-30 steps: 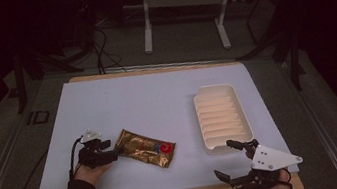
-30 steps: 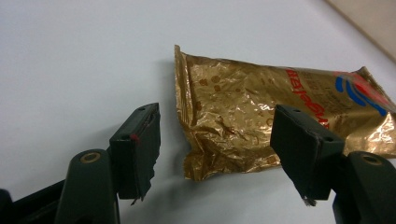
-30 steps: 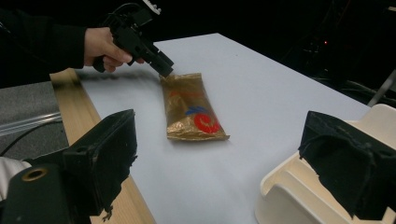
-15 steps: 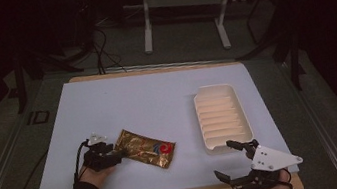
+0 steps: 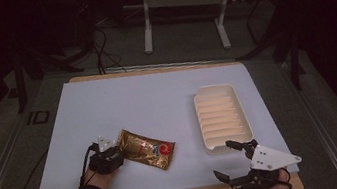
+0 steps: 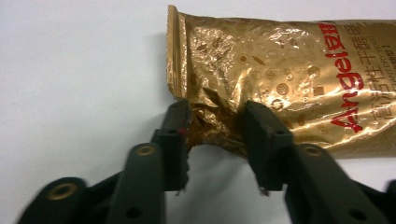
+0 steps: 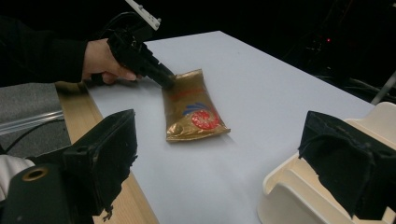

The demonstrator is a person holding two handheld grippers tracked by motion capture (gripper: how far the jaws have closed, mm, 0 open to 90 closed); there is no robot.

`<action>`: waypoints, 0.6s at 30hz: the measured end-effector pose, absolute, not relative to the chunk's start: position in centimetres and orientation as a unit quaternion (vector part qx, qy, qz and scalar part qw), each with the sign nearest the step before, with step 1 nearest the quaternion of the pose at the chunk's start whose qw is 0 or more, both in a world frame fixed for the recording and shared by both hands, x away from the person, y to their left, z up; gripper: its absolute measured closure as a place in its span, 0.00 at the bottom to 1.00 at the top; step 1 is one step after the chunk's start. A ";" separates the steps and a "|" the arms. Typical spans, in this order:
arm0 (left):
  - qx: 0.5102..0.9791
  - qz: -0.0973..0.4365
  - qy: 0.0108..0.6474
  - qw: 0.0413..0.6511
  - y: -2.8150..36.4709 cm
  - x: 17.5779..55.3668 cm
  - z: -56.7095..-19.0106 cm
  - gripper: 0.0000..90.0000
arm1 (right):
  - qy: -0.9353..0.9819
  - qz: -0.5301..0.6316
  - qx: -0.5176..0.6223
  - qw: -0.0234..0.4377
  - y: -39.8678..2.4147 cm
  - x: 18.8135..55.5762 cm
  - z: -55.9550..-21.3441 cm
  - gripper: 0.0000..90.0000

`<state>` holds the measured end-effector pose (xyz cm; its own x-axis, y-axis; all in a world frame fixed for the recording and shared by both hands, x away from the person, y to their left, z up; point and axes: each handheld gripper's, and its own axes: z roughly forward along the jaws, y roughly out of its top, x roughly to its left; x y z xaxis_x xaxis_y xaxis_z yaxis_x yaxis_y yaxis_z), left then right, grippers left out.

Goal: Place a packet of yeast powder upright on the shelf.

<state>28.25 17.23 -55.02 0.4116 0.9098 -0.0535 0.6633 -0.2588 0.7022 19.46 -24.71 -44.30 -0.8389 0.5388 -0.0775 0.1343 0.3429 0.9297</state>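
Left gripper [image 6: 215, 126]: jaws just closing, now pinching the gold packet [image 5: 145, 149] at its near corner.
Packet: flat on the white table [image 5: 157, 101], left of the tray [image 5: 220, 117].
Right gripper [image 5: 234, 160]: spread wide, idle.
Tip: squeeze firmly beyond the seam, then lift slowly.

Bare counter [image 5: 127, 105] lies wide open behind the gold packet [image 5: 145, 150]. Between the packet and the white tray [image 5: 220, 115] runs a clear lane. The tray blocks the right side.
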 end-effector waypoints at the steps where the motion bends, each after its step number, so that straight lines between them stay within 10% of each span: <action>1: 0.774 0.189 0.505 0.331 17.0 28.2 -55.0 0.84 | 0.797 0.533 0.211 0.189 -24.7 19.5 -44.3 0.12; 18: 0.764 0.155 0.486 0.394 17.9 28.7 -52.2 0.99 | 0.792 0.538 0.221 0.187 -25.2 19.7 -44.3 0.12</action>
<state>28.65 17.92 -52.19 0.4788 0.8657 -0.1462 0.6217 -0.2167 0.7527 19.69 -25.16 -44.29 -0.8325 0.5509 -0.0585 0.1482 0.3233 0.9346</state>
